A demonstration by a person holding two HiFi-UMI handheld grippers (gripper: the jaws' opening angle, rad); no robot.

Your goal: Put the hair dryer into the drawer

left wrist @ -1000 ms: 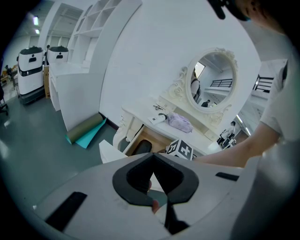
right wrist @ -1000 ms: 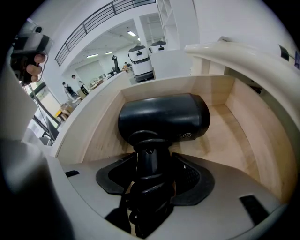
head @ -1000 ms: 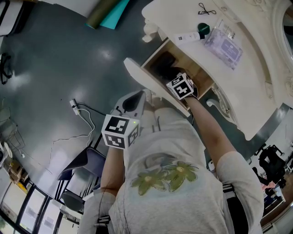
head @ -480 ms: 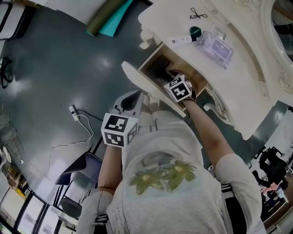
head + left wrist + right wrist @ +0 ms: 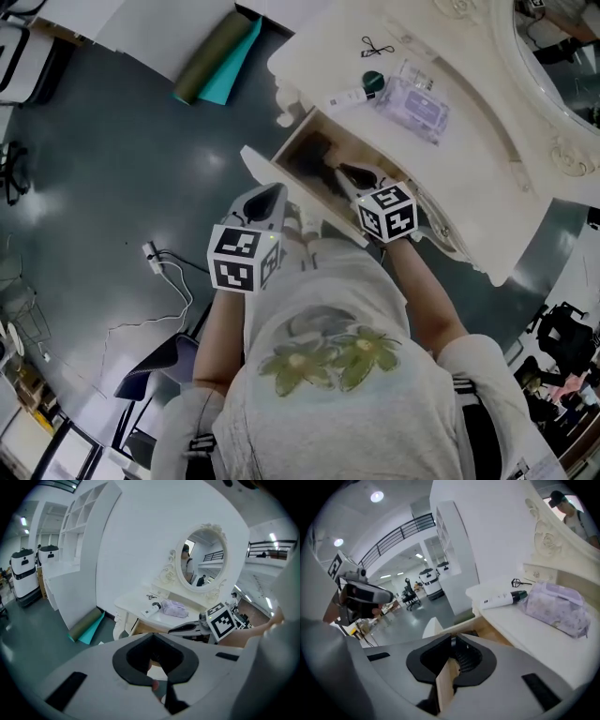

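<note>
The dressing table's drawer [image 5: 267, 178] stands pulled out. The black hair dryer [image 5: 322, 161] lies inside it, partly hidden by my right gripper. My right gripper [image 5: 354, 175] hangs above the drawer's near right part, clear of the dryer. Its jaws are closing and all but together, with nothing between them; the wooden drawer [image 5: 487, 637] lies below them in the right gripper view. My left gripper [image 5: 267, 200] is shut and empty, left of the drawer front, over the floor. The left gripper view shows the right gripper [image 5: 185, 629] ahead, in front of the table.
On the white dressing table [image 5: 478, 202] lie a white tube [image 5: 345, 96], a purple packet [image 5: 412, 98] and a black hair tie [image 5: 377, 47]; its oval mirror [image 5: 201, 564] stands behind. A rolled green mat [image 5: 211, 61] and a plug with cable [image 5: 153, 253] lie on the floor.
My right gripper has lifted out of the drawer and drawn back toward the person, its jaws closing, while the dryer stays inside. The left gripper has risen a little.
</note>
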